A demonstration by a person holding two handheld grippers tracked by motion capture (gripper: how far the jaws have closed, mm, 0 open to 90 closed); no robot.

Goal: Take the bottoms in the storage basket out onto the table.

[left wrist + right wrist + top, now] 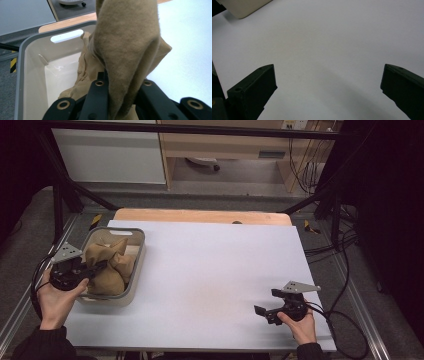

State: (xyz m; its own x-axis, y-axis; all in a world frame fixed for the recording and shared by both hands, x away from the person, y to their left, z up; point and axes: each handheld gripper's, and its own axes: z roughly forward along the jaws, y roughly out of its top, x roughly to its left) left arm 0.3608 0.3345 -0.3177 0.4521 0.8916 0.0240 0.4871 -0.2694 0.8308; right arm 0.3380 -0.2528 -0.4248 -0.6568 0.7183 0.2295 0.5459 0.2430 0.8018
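At the left of the high view the left gripper (95, 268) reaches over the near rim of the bin (138, 251), its jaws pinched tight on a fold of the tan cloth (111, 265). In the left gripper view that fold (127, 50) rises between the black jaws up the middle of the frame, while the rest of the cloth is bunched low in the bin (32, 65), against its right wall.

The right gripper (264, 311) sits at the lower right of the high view, well apart from the bin, jaws spread wide over bare white table (210, 270). In the right gripper view its jaws stand at the lower corners with nothing between them (328, 85).

The likely trouble is in the grip. Only a fold is pinched, so the soft knit may slide out if the cloth is lifted fast. The bulk hanging below may also catch on the bin wall and drag or tip the light bin, since nothing steadies it. If the cloth comes out, it may drape bunched on the table, leaving the right gripper no clear edge to take.
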